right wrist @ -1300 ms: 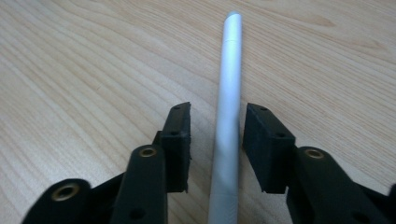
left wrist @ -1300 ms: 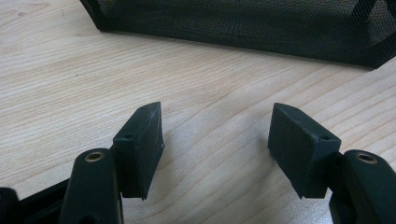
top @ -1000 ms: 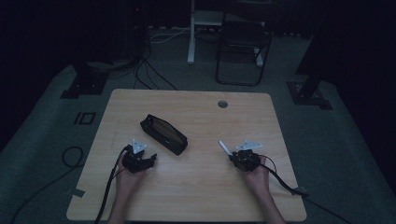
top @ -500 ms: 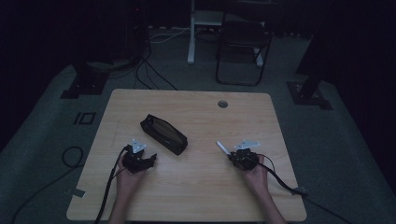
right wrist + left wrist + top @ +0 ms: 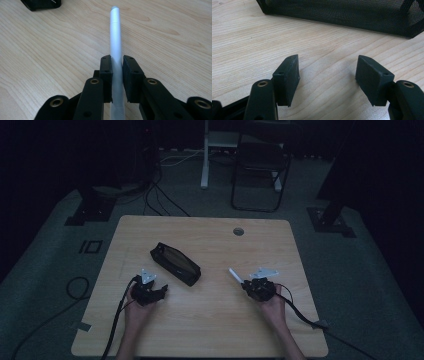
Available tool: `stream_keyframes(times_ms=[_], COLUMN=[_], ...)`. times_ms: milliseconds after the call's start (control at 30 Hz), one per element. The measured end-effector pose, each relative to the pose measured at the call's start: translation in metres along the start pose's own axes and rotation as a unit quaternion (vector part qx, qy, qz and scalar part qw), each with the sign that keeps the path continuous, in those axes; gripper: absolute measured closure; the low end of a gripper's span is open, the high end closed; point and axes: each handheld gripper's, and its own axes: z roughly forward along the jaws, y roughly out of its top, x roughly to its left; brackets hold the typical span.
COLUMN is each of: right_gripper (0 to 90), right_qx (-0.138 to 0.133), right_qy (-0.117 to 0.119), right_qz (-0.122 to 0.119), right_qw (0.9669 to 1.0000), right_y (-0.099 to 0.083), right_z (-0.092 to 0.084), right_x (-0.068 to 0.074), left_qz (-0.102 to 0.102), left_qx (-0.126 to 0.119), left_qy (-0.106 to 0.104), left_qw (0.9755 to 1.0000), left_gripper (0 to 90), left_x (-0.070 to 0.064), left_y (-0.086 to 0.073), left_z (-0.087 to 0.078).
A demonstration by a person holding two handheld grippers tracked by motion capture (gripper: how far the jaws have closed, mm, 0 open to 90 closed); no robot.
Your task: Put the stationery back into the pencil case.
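A black mesh pencil case (image 5: 175, 264) lies left of the table's middle; in the left gripper view the pencil case (image 5: 337, 12) crosses the top. My left gripper (image 5: 157, 289) rests just in front of the case with its jaws apart, and in its own view the left gripper (image 5: 327, 75) has only bare wood between the pads. My right gripper (image 5: 246, 285) sits at the right, shut on a white pen (image 5: 235, 275). In the right gripper view the right gripper (image 5: 117, 67) clamps the pen (image 5: 115, 37), which points ahead over the wood.
The wooden table (image 5: 210, 330) has a round cable hole (image 5: 238, 231) near its far edge. A corner of the case (image 5: 41, 3) shows at the top left of the right gripper view. A folding chair (image 5: 260, 170) and floor cables stand beyond the table.
My right gripper has shifted slightly to the left with the pen in it. The left gripper and the case have stayed put.
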Motion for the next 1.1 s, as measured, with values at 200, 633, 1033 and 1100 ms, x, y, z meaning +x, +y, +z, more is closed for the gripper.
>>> stream_keyframes(times_ms=[200, 633, 1033, 1100], right_gripper=[78.6, 78.6, 78.6, 78.6], right_qx=[-0.001, -0.012, -0.022, -0.023], right_qy=[0.001, 0.004, 0.01, 0.01], right_qz=[0.0, -0.003, -0.018, -0.018], right_qw=[1.0, 0.9999, 0.9996, 0.9995], right_y=[0.0, 0.01, 0.021, 0.023], right_z=[-0.003, -0.01, -0.013, -0.014], right_x=[0.0, 0.002, 0.01, 0.011], left_qz=[0.0, 0.0, -0.001, -0.001], left_qx=[0.0, 0.0, 0.0, 0.0], left_qy=[0.0, -0.001, -0.001, -0.001], left_qw=[1.0, 1.0, 1.0, 1.0], left_gripper=[36.2, 36.2, 36.2, 36.2], left_x=[0.0, 0.0, 0.0, 0.0], left_y=[0.0, 0.0, 0.0, 0.0], left_z=[0.0, 0.0, 0.0, 0.0])
